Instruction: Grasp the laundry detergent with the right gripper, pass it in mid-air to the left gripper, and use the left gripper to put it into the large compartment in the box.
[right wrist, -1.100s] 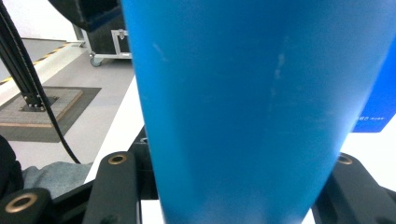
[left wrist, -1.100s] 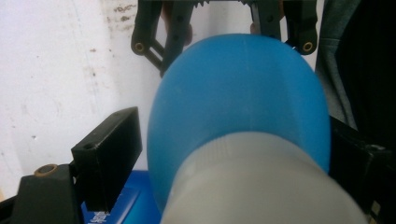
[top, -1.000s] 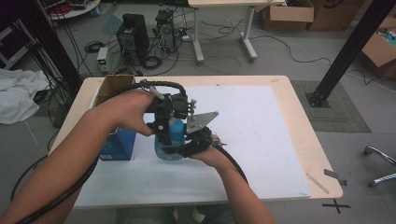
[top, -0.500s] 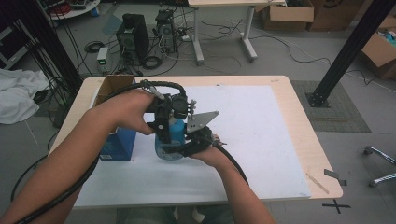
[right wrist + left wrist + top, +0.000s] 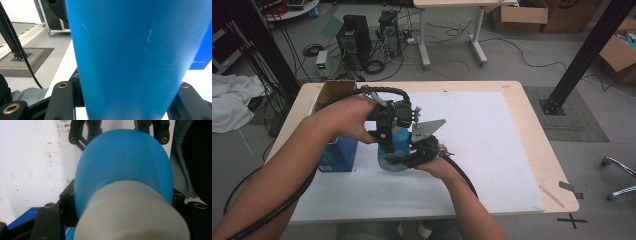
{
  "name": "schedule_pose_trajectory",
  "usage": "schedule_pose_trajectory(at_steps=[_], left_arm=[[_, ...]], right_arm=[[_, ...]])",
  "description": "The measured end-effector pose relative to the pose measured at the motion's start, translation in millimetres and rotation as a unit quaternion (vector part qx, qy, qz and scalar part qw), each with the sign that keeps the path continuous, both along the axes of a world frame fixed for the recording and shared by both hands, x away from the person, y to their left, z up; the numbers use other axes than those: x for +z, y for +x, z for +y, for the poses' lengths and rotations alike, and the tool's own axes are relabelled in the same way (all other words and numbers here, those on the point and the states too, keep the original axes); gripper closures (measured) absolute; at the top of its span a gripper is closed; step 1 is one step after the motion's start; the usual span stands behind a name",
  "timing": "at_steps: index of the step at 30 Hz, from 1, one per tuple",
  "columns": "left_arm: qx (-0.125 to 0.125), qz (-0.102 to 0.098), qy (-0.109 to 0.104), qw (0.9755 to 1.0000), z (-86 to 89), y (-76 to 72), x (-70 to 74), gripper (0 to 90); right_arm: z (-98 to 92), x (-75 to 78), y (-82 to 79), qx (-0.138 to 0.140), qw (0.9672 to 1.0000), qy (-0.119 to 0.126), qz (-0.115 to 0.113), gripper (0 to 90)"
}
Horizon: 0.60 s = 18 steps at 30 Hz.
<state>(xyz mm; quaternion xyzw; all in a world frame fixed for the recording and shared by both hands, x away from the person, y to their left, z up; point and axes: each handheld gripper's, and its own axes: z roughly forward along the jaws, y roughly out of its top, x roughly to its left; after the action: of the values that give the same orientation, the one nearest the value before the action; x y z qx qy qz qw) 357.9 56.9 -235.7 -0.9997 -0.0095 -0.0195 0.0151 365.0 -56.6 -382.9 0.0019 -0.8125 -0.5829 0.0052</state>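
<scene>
A blue bottle [image 5: 393, 149] with a white cap [image 5: 130, 215] stands upright on the white mat [image 5: 492, 140]. My right gripper [image 5: 406, 158] comes in from the side and is shut on the bottle's body [image 5: 130, 50], low down. My left gripper [image 5: 398, 125] reaches down over the top. Its jaws have just been closing, the cap is between them, and the black jaws sit against its two sides in the left gripper view. Beyond the cap in that view the bottle's blue shoulder [image 5: 125, 160] swells out.
A blue box [image 5: 337, 155] stands just left of the bottle, partly under the left forearm. An open cardboard box [image 5: 334, 90] sits at the table's far left corner. The mat's right half is bare. Desks, computers and cables lie beyond the table.
Both hands and the bottle keep their places. Any narrowing of the left jaws is too small to make out in the high view.
</scene>
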Motion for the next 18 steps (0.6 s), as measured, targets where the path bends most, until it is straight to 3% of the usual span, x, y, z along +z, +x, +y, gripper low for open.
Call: schedule_pose_trajectory(at_steps=[18], left_arm=[[0.001,-0.001,0.01,0.9999,0.1,-0.2,-2.1,38.2]], right_arm=[[2.8,-2.6,-0.1,0.004,1.0,-0.001,0.003,46.0]])
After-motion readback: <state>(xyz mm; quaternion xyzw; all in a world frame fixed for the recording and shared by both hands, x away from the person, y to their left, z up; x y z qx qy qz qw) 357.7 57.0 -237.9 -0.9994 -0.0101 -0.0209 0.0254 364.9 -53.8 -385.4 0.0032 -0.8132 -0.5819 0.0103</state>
